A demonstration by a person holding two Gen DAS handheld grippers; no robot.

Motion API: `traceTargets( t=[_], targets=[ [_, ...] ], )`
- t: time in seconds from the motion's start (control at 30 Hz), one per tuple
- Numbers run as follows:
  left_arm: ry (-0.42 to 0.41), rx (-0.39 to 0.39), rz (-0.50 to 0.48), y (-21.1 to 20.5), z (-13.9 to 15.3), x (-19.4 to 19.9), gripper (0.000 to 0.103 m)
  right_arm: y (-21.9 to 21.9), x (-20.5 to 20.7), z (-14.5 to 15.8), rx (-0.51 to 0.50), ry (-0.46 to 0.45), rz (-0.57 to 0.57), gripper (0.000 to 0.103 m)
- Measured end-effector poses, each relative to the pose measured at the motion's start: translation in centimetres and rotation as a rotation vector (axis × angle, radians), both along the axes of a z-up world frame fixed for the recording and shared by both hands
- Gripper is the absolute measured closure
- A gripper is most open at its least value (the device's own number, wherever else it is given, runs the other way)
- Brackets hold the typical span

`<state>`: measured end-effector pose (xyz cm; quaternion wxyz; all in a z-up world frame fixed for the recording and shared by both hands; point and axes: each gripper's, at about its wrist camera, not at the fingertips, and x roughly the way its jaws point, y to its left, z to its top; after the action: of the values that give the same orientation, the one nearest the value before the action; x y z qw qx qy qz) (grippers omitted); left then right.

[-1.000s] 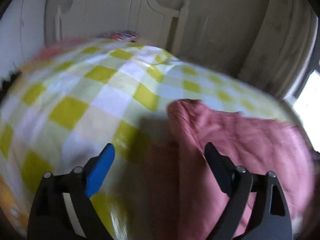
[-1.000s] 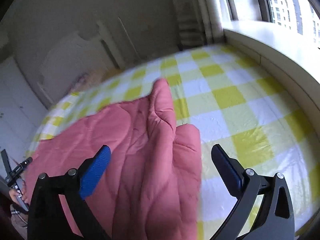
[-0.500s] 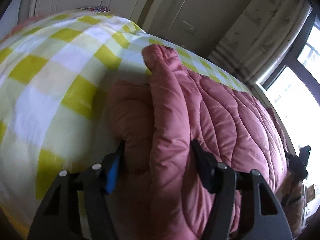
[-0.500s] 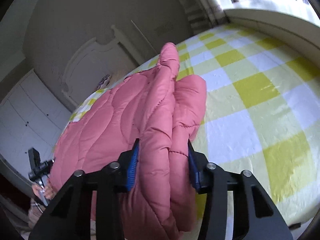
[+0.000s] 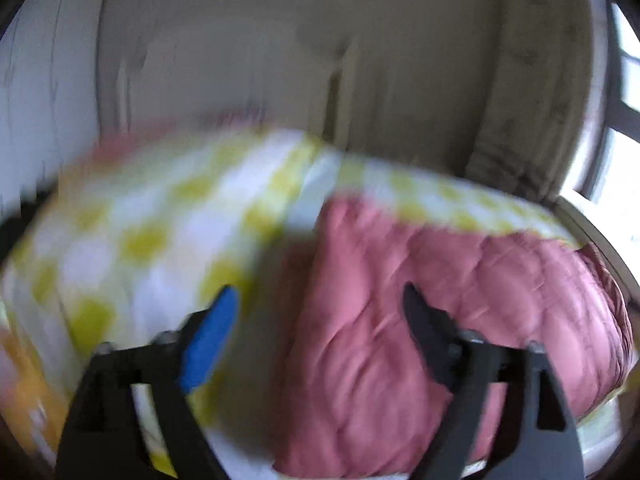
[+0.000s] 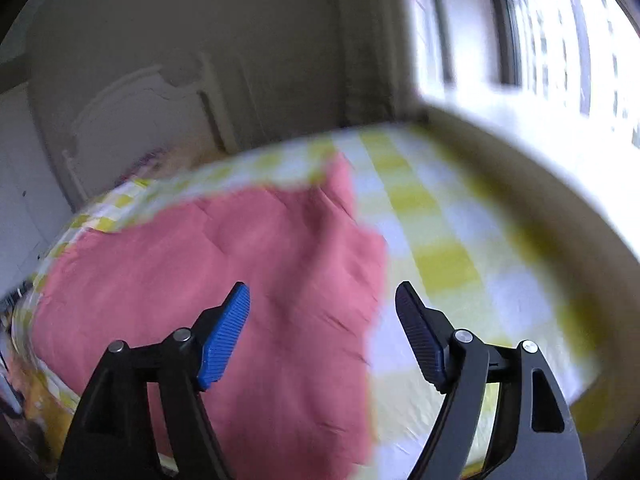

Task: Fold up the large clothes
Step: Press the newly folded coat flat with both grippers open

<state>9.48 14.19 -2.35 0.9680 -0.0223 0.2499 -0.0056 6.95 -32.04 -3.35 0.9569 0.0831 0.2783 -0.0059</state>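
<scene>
Both grippers just popped open: left gripper (image 5: 316, 304) and right gripper (image 6: 322, 304) hang empty above the pink quilted coat (image 5: 420, 312), which lies on the yellow-checked bed (image 6: 460, 240).

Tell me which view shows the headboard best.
The right wrist view: the white headboard shows its arched top and a post, only slightly blurred. In the left wrist view the wall behind the bed is smeared by motion, and no headboard can be made out.
</scene>
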Motion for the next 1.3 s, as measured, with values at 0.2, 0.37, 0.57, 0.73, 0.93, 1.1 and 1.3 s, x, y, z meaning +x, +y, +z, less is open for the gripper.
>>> traceTargets(
  t=[0.2, 0.37, 0.57, 0.73, 0.93, 1.1, 1.3],
  targets=[
    [-0.118, 0.278, -0.141, -8.4, 3.5, 4.3, 0.002, 8.4, 4.6, 2.0, -0.143, -0.021, 0.126, 0.029],
    [0.135, 0.282, -0.16, -8.9, -2.4, 12.5, 0.003, 10.4, 9.6, -5.3, -0.238, 0.218, 0.157, 0.029],
    [0.33, 0.114, -0.157, -5.0, -7.6, 15.4, 0.002, 9.5, 10.5, -6.9, -0.167, 0.229, 0.203, 0.028],
    [0.32, 0.178, -0.135, -6.0, -8.0, 15.1, 0.002, 9.2, 9.8, -6.9, -0.152, 0.217, 0.203, 0.028],
    [0.326, 0.173, -0.134, -5.7, -7.5, 15.3, 0.002, 8.9, 8.9, -4.7, -0.05, 0.185, 0.177, 0.028],
    [0.326, 0.17, -0.133, -5.7, -7.7, 15.4, 0.002, 13.8, 6.5, -1.1, -0.098, 0.048, 0.293, 0.028],
    [0.323, 0.163, -0.132, -5.5, -7.7, 15.5, 0.002, 18.4, 8.8, -6.2, -0.205, 0.178, 0.34, 0.017]
  ],
)
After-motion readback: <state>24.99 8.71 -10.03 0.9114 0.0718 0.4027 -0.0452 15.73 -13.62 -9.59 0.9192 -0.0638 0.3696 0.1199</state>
